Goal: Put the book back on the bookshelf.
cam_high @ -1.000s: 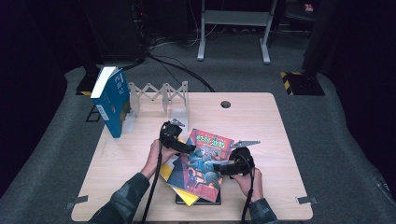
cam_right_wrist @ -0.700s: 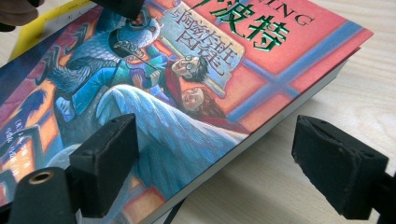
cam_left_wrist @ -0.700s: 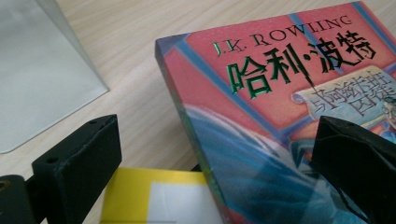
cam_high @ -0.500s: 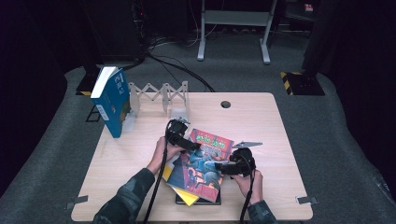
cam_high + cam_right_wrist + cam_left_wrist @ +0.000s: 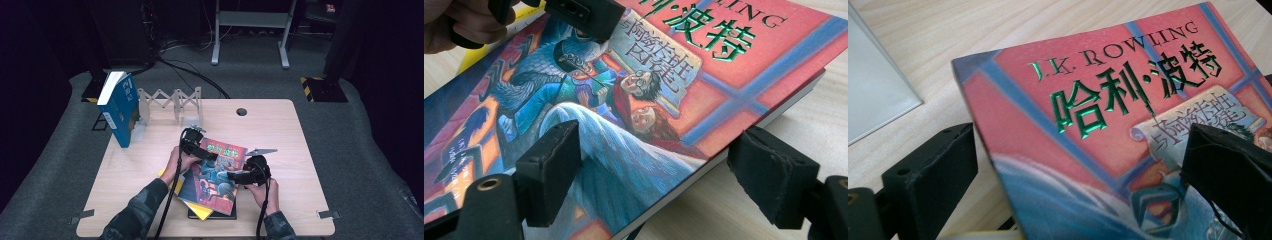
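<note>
Left gripper [image 5: 207, 154] straddles the Harry Potter book's [image 5: 215, 172] upper left corner, jaws apart, one above the cover, one below. Right gripper [image 5: 235, 176] brackets its right edge, jaws just closing, seemingly not yet pressing. Three stacked books, one upright blue book [image 5: 119, 107].

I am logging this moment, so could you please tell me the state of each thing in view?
Top book: closed, askew on the stack.
Blue book: closed, standing upright.
Folding rack: stretched out.
Left gripper: astride the top book's corner; grip unclear.
Right gripper: open astride its edge; jaws have just been closing.
</note>
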### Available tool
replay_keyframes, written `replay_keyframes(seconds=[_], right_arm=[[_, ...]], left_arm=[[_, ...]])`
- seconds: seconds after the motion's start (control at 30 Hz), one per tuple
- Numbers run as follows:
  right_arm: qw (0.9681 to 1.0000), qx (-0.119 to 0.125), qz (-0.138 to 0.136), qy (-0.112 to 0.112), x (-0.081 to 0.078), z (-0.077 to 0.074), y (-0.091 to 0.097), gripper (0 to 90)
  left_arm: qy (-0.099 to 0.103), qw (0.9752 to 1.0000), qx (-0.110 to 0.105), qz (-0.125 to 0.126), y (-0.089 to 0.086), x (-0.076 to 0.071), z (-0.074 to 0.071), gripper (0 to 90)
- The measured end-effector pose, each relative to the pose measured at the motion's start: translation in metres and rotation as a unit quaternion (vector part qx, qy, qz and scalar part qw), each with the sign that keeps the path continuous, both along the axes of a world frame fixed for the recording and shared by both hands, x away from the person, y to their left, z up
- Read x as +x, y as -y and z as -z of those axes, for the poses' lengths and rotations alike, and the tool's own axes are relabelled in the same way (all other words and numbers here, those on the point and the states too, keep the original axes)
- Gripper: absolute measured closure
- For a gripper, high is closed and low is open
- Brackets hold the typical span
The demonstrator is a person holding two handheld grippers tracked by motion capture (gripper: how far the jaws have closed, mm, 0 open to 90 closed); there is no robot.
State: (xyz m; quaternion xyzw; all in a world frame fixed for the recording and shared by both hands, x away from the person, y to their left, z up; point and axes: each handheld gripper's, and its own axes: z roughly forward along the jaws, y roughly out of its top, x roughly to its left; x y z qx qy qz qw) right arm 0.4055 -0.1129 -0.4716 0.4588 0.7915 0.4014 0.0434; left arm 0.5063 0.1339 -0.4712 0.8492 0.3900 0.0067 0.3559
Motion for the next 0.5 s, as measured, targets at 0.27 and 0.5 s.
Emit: replay_keyframes(seconds=[0.27,0.5], right_arm=[[1.0000,0.001,-0.006,0.004,0.0026,0.0005,-0.0016,21.0],[1.0000,0.003,-0.002,0.005,0.0025,0.0010,-0.0023,21.2]], left_arm=[[-0.026,0.9996,-0.009,0.003,-0.0026,0.0059,0.0027,0.4],[-0.029,0.9995,-0.006,-0.007,-0.0034,0.0058,-0.0017,4.3]])
